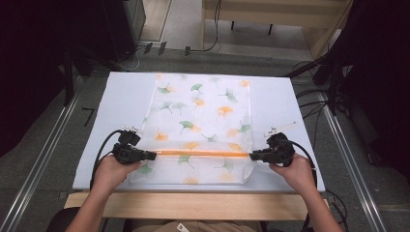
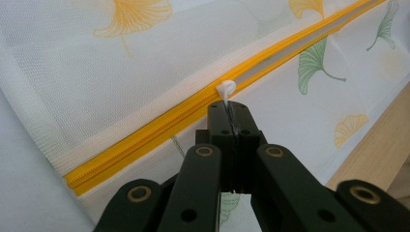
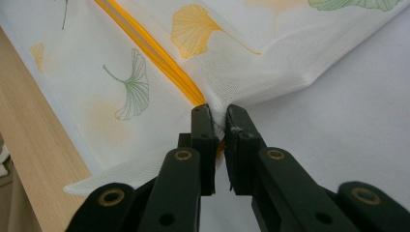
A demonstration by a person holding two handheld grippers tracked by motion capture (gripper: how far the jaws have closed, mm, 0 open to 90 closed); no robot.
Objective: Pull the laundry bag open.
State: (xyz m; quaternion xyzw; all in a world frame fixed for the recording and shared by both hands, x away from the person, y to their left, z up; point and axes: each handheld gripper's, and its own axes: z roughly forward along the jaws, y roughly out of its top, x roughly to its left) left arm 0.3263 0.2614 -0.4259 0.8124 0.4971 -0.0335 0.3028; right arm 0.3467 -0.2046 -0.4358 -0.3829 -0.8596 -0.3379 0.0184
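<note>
A white mesh bag (image 1: 203, 116) printed with green and orange ginkgo leaves lies flat on the white table top (image 1: 125, 92). A yellow zipper (image 1: 200, 153) runs across it near the front. My left gripper (image 1: 153, 155) is at the zipper's left end, shut on the white zipper pull (image 2: 226, 90). Beyond the pull the zipper (image 2: 314, 36) looks parted; behind it the teeth are joined. My right gripper (image 1: 251, 156) pinches the bag's mesh edge (image 3: 218, 126) at the zipper's right end (image 3: 193, 94), lifting the fabric into a small fold.
A bare wooden strip (image 1: 193, 205) borders the table's front edge. Metal rails (image 1: 43, 154) run along both sides. Cables (image 1: 309, 96) and dark equipment stand to the right and behind the table.
</note>
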